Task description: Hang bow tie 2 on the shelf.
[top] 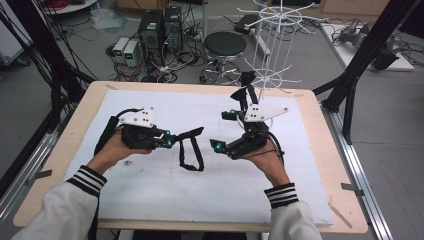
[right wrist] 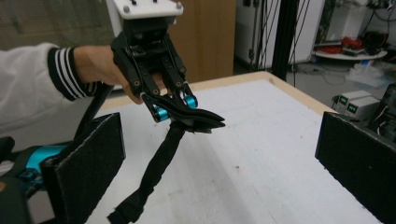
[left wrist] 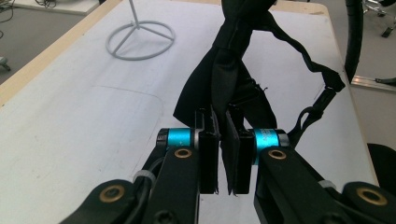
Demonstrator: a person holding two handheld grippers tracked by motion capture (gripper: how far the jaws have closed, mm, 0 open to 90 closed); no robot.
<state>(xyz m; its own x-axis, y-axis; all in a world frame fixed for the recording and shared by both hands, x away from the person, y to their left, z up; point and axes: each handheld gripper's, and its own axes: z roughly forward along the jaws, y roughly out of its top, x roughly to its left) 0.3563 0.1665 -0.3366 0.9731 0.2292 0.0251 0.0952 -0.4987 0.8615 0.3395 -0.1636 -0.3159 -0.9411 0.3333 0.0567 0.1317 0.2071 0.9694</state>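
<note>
A black fabric strap (top: 193, 133) sticks out to the right of my left gripper (top: 168, 139), and its loop droops onto the white mat. In the left gripper view the left gripper (left wrist: 223, 156) is shut on a flat end of the strap (left wrist: 229, 70), whose thin buckled part trails off to the right. My right gripper (top: 225, 130) stands open just right of the strap and points at it, not touching. In the right gripper view its wide pads (right wrist: 88, 163) frame the left gripper (right wrist: 175, 106) and the hanging strap (right wrist: 159, 168).
A white wire rack (top: 272, 45) stands at the mat's far edge, its ring base (left wrist: 140, 35) on the table. The white mat (top: 150, 195) covers a wooden tabletop. Beyond the table are a round stool (top: 225, 45) and computer towers (top: 160, 27) on the floor.
</note>
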